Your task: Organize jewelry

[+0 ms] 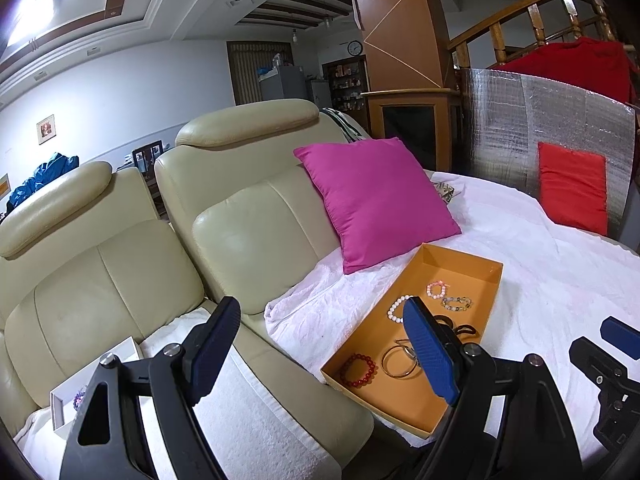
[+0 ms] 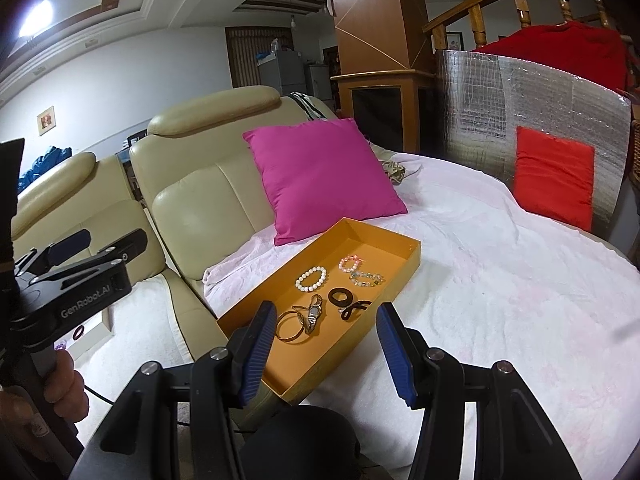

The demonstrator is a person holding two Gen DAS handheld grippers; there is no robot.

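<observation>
Right up front are my left gripper (image 1: 320,344) and right gripper (image 2: 326,348), both with jaws spread wide and holding nothing.

Going left to right: off beyond the left jaw of the left gripper there's a white box (image 1: 96,376) on the towel (image 1: 248,412) with something purple in it, too small for me to say what. Ahead of the jaws sits the orange tray (image 2: 400,276) on the white blanket (image 2: 500,280), and that's where the jewelry is. The red bead bracelet (image 1: 359,369) lies nearest the tray's close end. Then come the gold bangles (image 2: 290,324) touching the watch (image 2: 314,314), the white bead bracelet (image 2: 311,278), black hair ties (image 2: 348,302), and, further in, the pink bracelet (image 2: 351,263) beside a clear bead one (image 2: 366,278).

Handling-wise I'd guess everything's light. Beads are round and slick on stretchy cord, so I'd pinch across one side of the loop. Bangles look stiff and thin, probably slippery; I'd grip the rim. They're tangled up with the watch, so one might drag the other.

Tray walls are low, but I'd come down from above. Plenty of open blanket past the right jaw; the pink cushion (image 2: 320,176) crowds the far corner.
</observation>
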